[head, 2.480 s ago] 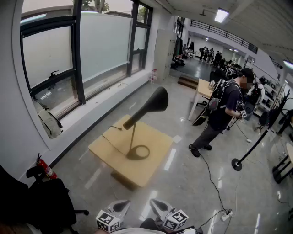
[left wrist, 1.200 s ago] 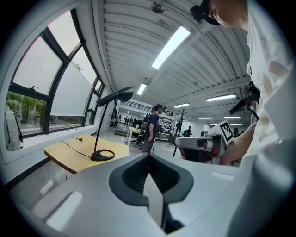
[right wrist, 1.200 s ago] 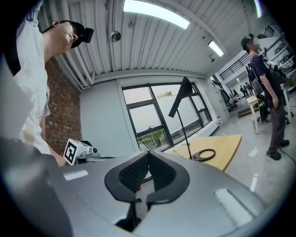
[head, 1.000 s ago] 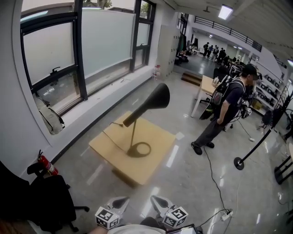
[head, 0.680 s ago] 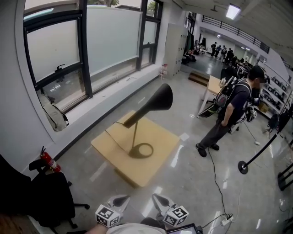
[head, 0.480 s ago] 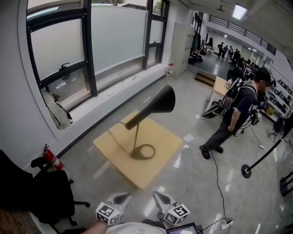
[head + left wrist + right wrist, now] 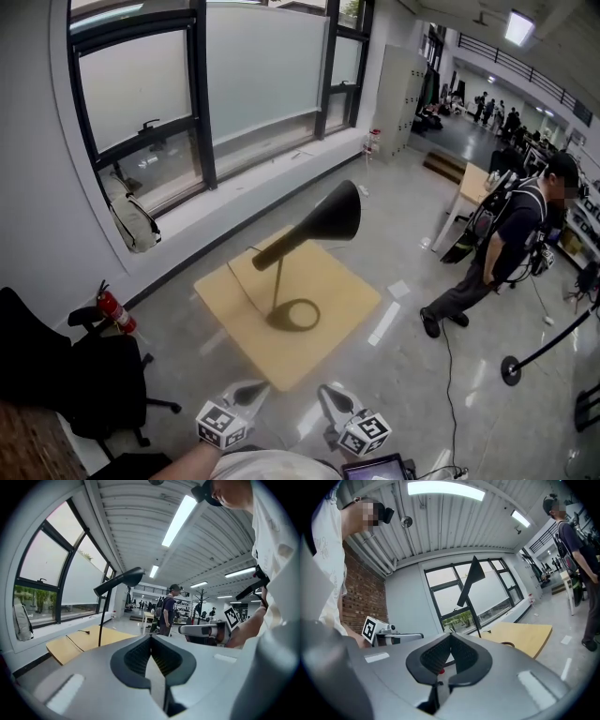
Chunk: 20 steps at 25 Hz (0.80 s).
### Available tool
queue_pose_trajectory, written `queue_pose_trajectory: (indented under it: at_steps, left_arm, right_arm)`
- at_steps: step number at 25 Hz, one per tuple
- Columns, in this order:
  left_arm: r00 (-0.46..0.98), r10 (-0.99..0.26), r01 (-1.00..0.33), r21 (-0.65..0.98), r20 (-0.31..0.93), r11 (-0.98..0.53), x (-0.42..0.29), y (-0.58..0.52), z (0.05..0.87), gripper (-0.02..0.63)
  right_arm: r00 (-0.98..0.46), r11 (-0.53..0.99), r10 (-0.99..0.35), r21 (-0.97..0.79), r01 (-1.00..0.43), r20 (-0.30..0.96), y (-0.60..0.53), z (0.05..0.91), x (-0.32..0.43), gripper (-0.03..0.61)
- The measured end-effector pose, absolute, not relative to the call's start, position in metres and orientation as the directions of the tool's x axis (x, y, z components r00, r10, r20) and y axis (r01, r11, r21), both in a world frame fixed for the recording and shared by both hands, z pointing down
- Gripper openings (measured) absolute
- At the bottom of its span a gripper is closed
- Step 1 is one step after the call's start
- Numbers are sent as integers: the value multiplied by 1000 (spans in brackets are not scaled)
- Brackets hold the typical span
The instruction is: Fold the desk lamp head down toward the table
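Note:
The desk lamp stands on a low wooden table (image 7: pixel 337 323). Its black cone head (image 7: pixel 323 220) tilts up to the right on a thin stem (image 7: pixel 278 286) above a ring base (image 7: pixel 293 315). Both grippers hang at the bottom edge of the head view, well short of the table. My left gripper (image 7: pixel 251 390) is shut and empty, and so is my right gripper (image 7: pixel 330 396). From the left gripper (image 7: pixel 151 638) view, the lamp head (image 7: pixel 120 581) is far ahead to the left. From the right gripper (image 7: pixel 451 645) view, the lamp head (image 7: pixel 470 581) rises above the table (image 7: pixel 527 637).
A person (image 7: pixel 506 246) stands on the shiny floor right of the table, near a pole stand (image 7: pixel 512 369). A black office chair (image 7: pixel 66 380) and a red fire extinguisher (image 7: pixel 116 313) are at the left. A bag (image 7: pixel 131 221) leans on the window sill.
The table and lamp have come nearer and lower in the head view. Both grippers stay shut at the bottom edge. The person at the right has shifted further right.

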State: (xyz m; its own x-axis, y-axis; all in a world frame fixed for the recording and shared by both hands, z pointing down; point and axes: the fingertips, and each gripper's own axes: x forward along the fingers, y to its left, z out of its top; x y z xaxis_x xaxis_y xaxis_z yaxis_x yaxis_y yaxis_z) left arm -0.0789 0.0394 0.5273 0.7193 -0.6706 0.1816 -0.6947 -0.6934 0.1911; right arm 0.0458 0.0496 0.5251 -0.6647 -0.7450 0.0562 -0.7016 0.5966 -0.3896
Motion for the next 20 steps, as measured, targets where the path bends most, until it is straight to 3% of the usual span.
queue_pose_trajectory:
  at_steps: [20]
  left_arm:
    - [617, -756, -787, 175, 217, -592, -80, 4, 529, 2]
  right_arm:
    - [-716, 649, -695, -376, -661, 60, 2, 529, 73, 14]
